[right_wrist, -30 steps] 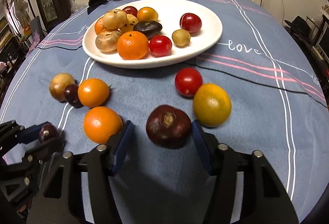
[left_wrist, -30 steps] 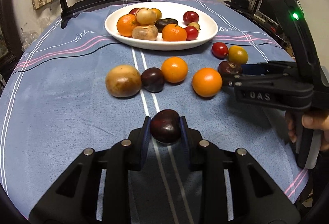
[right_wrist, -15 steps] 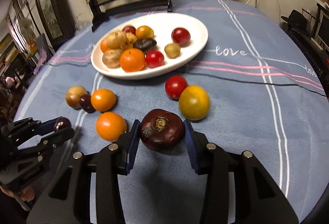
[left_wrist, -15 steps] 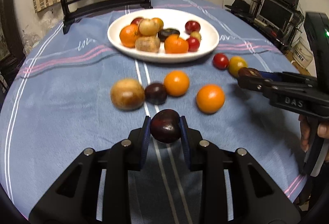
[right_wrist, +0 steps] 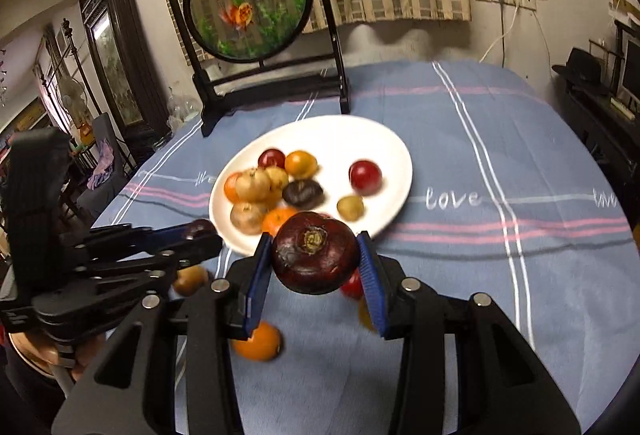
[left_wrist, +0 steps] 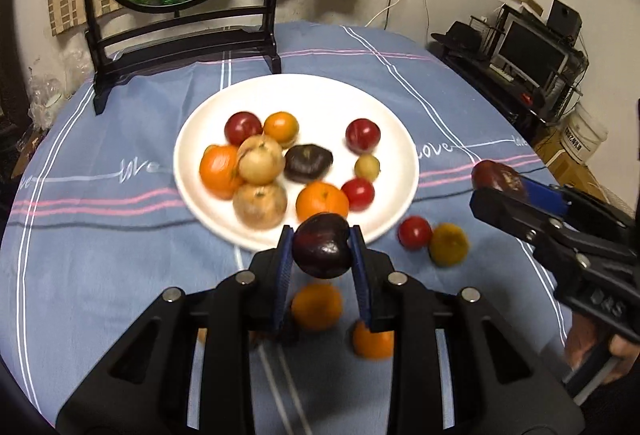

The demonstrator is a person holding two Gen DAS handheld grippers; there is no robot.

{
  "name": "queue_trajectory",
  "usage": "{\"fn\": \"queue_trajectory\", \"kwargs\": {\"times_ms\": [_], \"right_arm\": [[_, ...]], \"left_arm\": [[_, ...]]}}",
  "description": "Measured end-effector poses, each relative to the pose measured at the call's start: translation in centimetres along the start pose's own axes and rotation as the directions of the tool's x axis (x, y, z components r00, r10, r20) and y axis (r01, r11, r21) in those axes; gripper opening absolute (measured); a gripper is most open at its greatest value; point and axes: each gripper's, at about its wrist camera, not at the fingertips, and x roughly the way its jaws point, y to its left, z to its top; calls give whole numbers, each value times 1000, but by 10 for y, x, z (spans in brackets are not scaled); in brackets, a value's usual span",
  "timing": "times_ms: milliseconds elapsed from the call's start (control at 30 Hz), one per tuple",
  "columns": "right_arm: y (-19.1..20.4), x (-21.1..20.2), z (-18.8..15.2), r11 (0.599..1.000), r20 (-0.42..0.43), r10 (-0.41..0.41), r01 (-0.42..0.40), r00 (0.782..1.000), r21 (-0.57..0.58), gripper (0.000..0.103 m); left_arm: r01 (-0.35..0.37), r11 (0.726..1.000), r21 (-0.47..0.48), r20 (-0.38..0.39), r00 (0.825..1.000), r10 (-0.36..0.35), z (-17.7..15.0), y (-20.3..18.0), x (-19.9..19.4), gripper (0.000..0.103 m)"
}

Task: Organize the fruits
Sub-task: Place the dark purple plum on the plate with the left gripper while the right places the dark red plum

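Blue cloth (left_wrist: 120, 275) is spread beneath a white plate (left_wrist: 400, 139) at 12 o'clock. Left gripper (left_wrist: 322, 255) is clamped on a plum (left_wrist: 322, 251); right gripper (right_wrist: 316, 259) — closed on a mangosteen (right_wrist: 316, 255) — is raised. Loose oranges (left_wrist: 316, 307) lie at 6 o'clock.

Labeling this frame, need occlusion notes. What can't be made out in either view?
- Left wrist view: oranges on the cloth partly hidden behind the left claw and its plum; blurred.
- Right wrist view: red fruit and yellow one mostly hidden behind the right claw and its dark fruit.
- Plate fruit: motion-blurred, kinds uncertain.
- Right claw in left view: fruit partly hidden by pads.
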Motion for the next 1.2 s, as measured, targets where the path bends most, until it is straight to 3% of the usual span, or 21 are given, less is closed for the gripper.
{"fn": "queue_trajectory", "kwargs": {"times_ms": [267, 500, 733, 1033, 1100, 1200], "right_arm": [[-17, 31, 20, 1000, -34, -24, 24, 999, -1, 43], [-29, 72, 33, 1000, -88, -24, 24, 996, 2, 43], [-22, 101, 41, 1000, -122, -17, 14, 992, -28, 43], [-18, 132, 45, 999, -152, 29, -26, 988, 19, 44], [-17, 135, 46, 999, -149, 30, -26, 988, 29, 45], [-21, 133, 48, 998, -121, 35, -27, 992, 65, 56]], "left_arm": [[-12, 1000, 3, -35, 999, 12, 23, -11, 40, 28], [-71, 997, 3, -48, 996, 71, 34, -8, 64, 28], [-97, 995, -6, -48, 994, 96, 33, -5, 71, 29], [-131, 991, 8, -29, 991, 131, 31, -8, 70, 29], [-132, 991, 2, -25, 991, 132, 32, -8, 72, 29], [-125, 992, -15, -24, 992, 124, 34, -7, 74, 31]]}}
